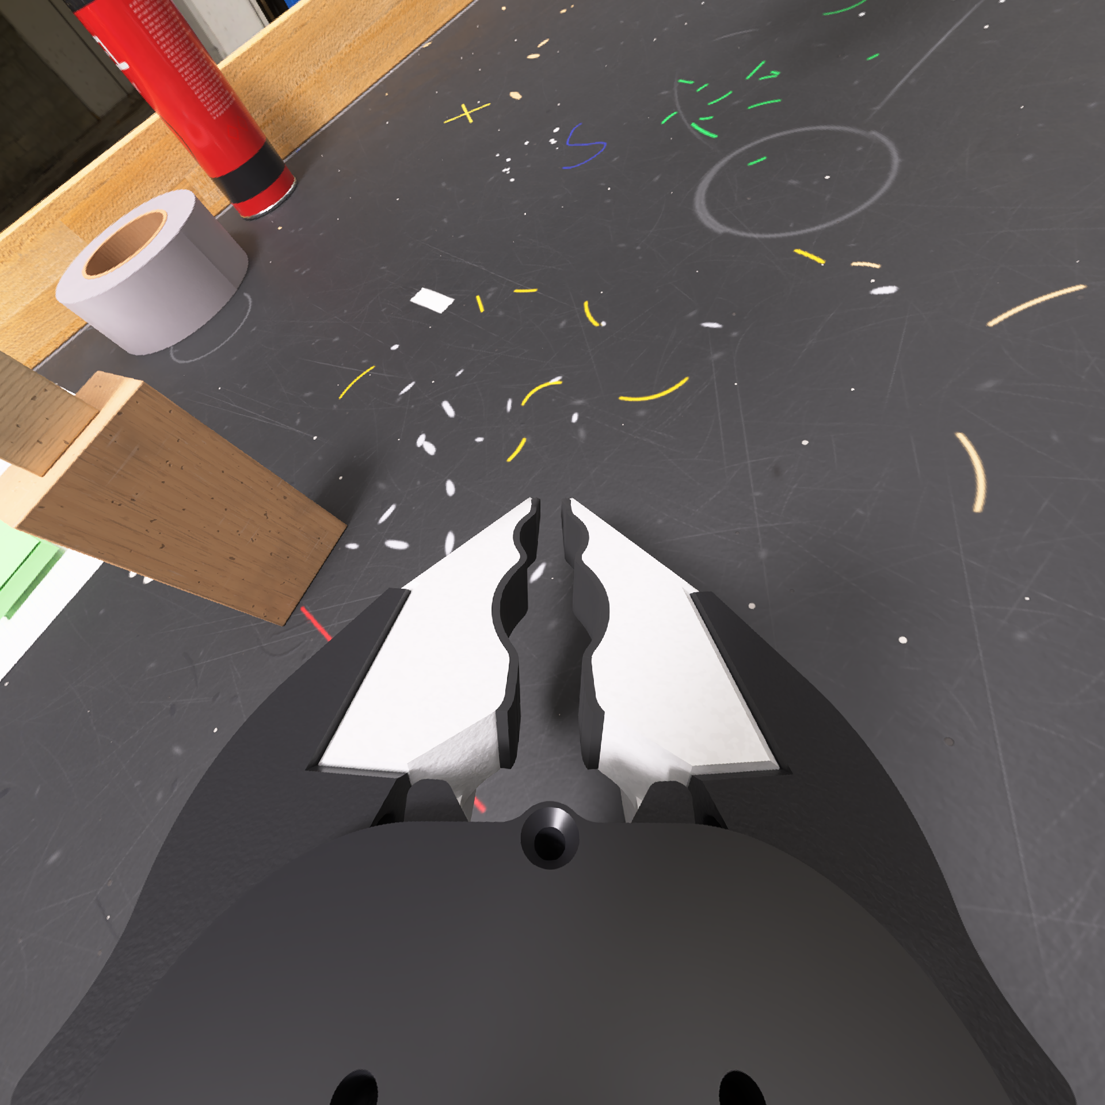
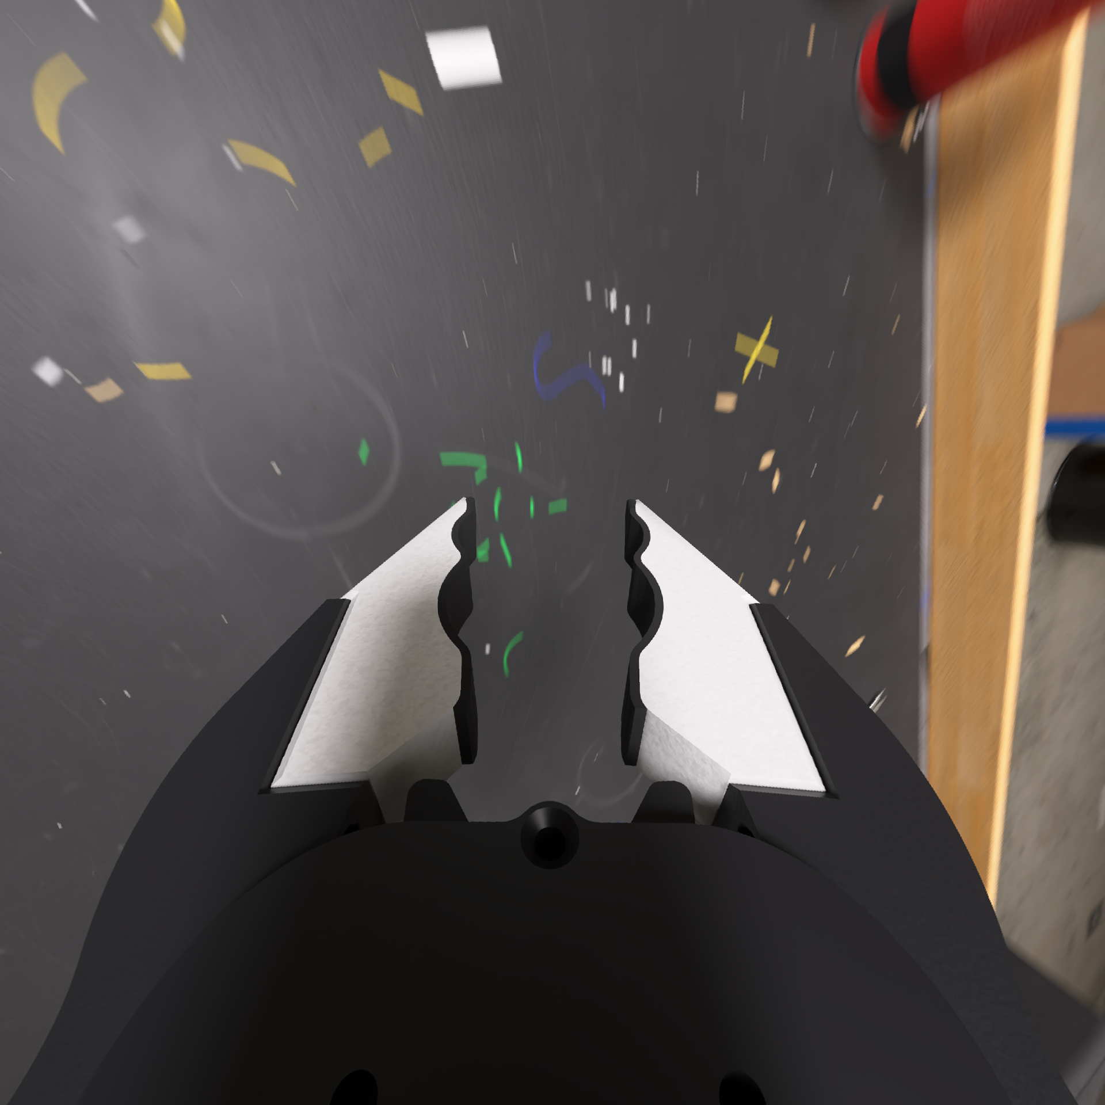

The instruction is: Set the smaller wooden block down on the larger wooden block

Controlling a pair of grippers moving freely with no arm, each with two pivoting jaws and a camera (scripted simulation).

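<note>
- The smaller wooden block (image 1: 33, 412) is sitting on top of the larger wooden block (image 1: 173, 496) at the left wrist view's left edge.
- A grey tape roll (image 1: 155, 272) and a red can (image 1: 197, 113) are standing behind them by the wooden rail (image 1: 335, 66).
- The left gripper (image 1: 551, 501) is hovering over the dark tabletop (image 1: 777, 478), fingers nearly together, holding nothing.
- The right gripper (image 2: 549, 501) is hanging over blurred paint marks, fingers moderately apart and empty.
</note>
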